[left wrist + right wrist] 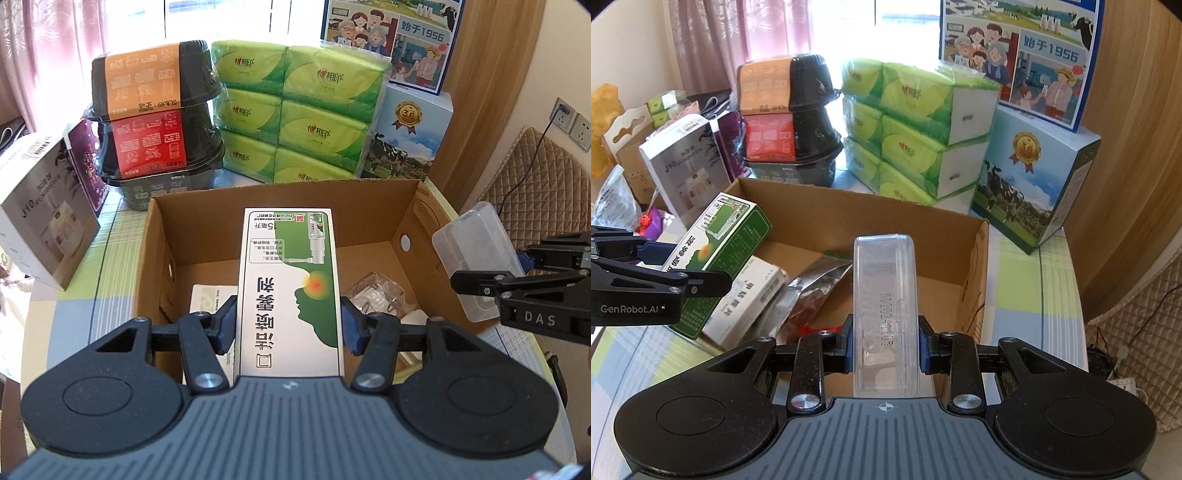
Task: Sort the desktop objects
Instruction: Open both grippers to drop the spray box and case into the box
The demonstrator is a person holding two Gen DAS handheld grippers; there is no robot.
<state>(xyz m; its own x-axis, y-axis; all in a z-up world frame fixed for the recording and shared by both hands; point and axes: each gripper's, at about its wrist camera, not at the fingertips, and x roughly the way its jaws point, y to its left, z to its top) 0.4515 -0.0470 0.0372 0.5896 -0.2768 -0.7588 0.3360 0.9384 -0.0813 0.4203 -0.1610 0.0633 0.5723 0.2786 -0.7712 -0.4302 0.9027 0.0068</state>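
Observation:
My left gripper [289, 323] is shut on a white-and-green medicine box [290, 280], held above the open cardboard box [284, 192]. My right gripper [885, 345] is shut on a clear plastic case [884, 306], also over the cardboard box [975, 258]. In the right wrist view the medicine box [716, 254] shows at the left in the other gripper [661, 273]. In the left wrist view the clear case [476, 254] shows at the right edge of the carton. Inside the carton lie a white medicine box [750, 299], a silver foil packet [812, 291] and crumpled clear wrap [376, 295].
Behind the carton stand stacked black food bowls [155, 122], a green tissue pack [299, 114] and blue milk cartons [406, 144]. A grey humidifier box [44, 229] stands at the left. A quilted chair [543, 192] is on the right, beside the table's checked cloth [1030, 277].

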